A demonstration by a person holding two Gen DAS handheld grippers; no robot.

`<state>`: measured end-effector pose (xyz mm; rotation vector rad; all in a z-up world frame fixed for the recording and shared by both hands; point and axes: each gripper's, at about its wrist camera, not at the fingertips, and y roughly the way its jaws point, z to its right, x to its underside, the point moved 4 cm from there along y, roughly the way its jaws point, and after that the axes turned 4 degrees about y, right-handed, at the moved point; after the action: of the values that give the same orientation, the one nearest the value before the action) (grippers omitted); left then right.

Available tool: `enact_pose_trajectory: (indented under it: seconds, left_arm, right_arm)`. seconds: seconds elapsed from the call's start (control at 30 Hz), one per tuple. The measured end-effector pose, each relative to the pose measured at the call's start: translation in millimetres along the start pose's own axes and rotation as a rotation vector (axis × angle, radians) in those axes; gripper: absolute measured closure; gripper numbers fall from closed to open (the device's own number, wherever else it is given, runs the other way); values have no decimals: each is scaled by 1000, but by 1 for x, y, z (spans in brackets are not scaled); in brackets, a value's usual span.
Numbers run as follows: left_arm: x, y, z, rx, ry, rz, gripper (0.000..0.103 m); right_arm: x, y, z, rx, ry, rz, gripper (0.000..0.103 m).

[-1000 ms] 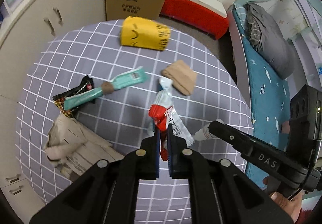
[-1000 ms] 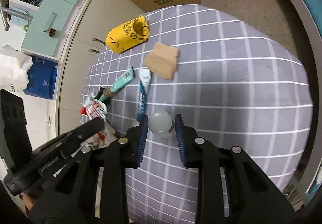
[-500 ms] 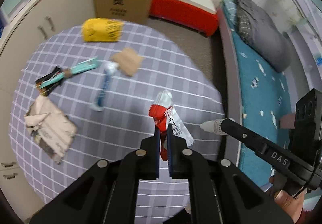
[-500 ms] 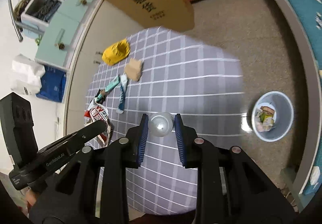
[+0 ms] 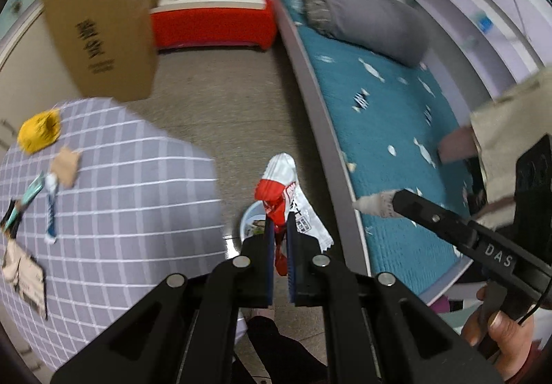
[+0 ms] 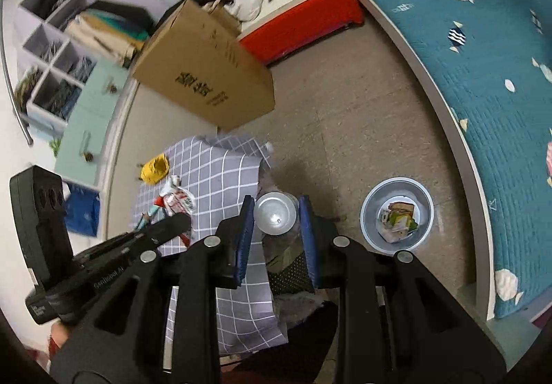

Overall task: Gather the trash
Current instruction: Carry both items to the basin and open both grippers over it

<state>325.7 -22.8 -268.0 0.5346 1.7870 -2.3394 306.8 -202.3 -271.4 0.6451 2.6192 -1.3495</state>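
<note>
Left gripper (image 5: 279, 239): pinching a red-and-white wrapper (image 5: 288, 192), fingers nearly pressed together, hanging off the table's right edge above the floor.
Wrapper: sticking up and forward out of the jaws, its white end topmost; the bin (image 5: 253, 223) is showing just behind and below it.
Right gripper (image 6: 276, 220): clamping a small bottle (image 6: 276, 216) between blue pads, seen base-on as a round grey disc; in the left view its white nozzle (image 5: 374, 203) is pointing left.
Bin (image 6: 396, 213): standing on the floor between the table and the bed (image 6: 483, 73), holding crumpled cartons and paper; it is sitting to the right of the right gripper.
Table (image 5: 138, 211): covered in a grey checked cloth; a yellow bag (image 5: 39, 130) is lying at its far edge, a brown pad (image 5: 65, 165) and a teal packet (image 5: 32, 190) nearer the left edge, crumpled paper (image 5: 24, 275) at the near-left.
Beyond: a cardboard box (image 6: 203, 73) is standing past the table's far edge.
</note>
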Motion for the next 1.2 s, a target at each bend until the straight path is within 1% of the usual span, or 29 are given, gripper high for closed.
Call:
enact_pose_trajectory:
  seconds: [0.03,0.07,0.1,0.27,0.4,0.57,0.93,1.0,1.07,1.1,1.13,1.17,1.2]
  left_arm:
    - [-1,3,7,3,13,-4,97]
    - [-3,7,18,6,32,-11,97]
    - [-5,10,26,6,46,-16,97]
    - [-8,21,53,2,102,-39,97]
    - [-10,25,71,3,135,-46,97]
    - [-13,26,95,7,179,-46,97]
    - [-20,29,120,14,224,-39,97]
    - [-22,28,125,17,235,-26,96]
    - [-24,24,129,1,246,2,95]
    - [-25,24,131,-3,244,6,91]
    - [-25,24,131,-5,241,3,77]
    - [-25,24,132,-5,240,3,54]
    - [-24,24,131,-9,239,9,49]
  right_arm:
    - [-3,-1,7,-19,20,3,70]
    - [-5,-3,15,-25,40,11,48]
    - [-7,-5,20,-28,49,21,41]
    - [-12,-22,37,-18,61,64,41]
    - [-15,-47,40,39,24,135,41]
    - [-16,-70,46,88,-4,204,38]
    - [-13,-100,63,116,-1,282,36]
    - [-14,-106,64,113,2,301,36]
    - [-15,-112,66,114,3,318,36]
    - [-15,-115,67,115,6,327,36]
    - [-14,-117,68,115,9,331,36]
    - [-15,-118,69,116,13,333,35]
    - [-15,-119,70,116,17,334,35]
